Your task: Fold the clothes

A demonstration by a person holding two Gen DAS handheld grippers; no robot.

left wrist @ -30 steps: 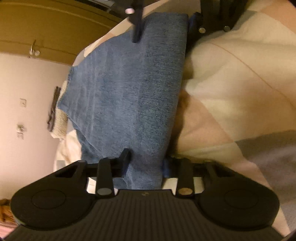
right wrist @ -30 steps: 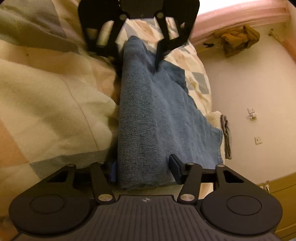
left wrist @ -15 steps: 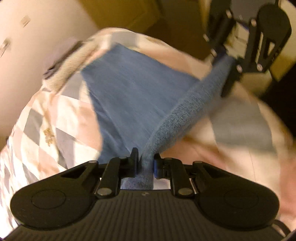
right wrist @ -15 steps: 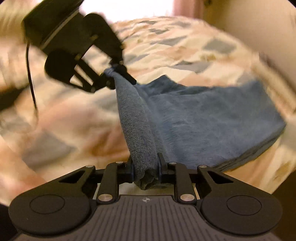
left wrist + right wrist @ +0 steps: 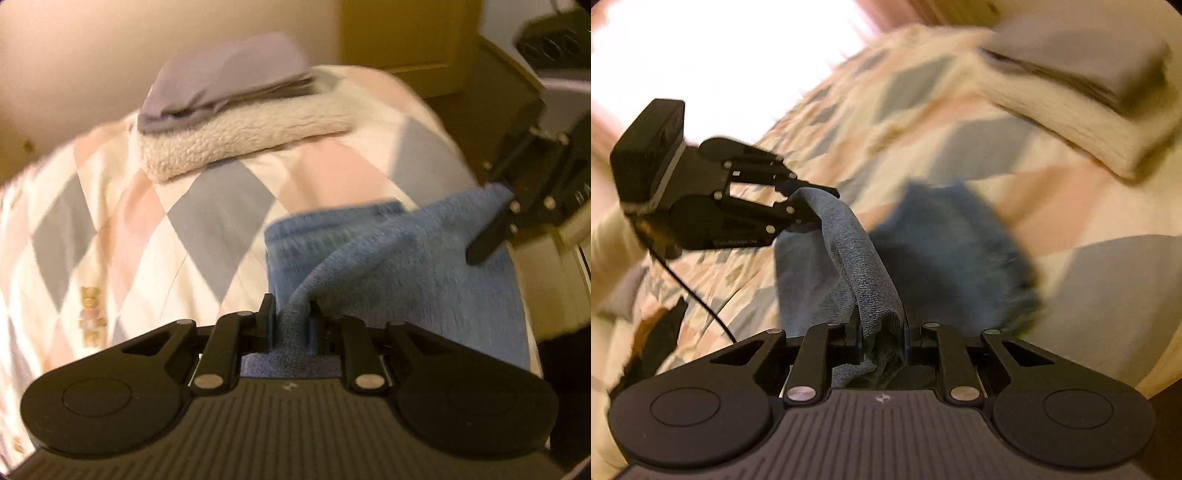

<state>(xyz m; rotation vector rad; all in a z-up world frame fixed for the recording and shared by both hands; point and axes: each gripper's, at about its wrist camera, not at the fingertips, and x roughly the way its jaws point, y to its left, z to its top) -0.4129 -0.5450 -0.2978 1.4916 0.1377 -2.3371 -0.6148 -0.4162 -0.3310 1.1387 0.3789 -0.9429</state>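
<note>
left claw (image 5: 291,317) clamps jeans (image 5: 406,266) edge | right claw (image 5: 882,332) clamps same | quilt (image 5: 147,221) beside

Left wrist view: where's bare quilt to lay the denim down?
Free: checkered quilt between the folded blue denim garment and the cream fleece stack, plus the stretch left of it. Crowded: the far stack, grey folded cloth on top.
</note>
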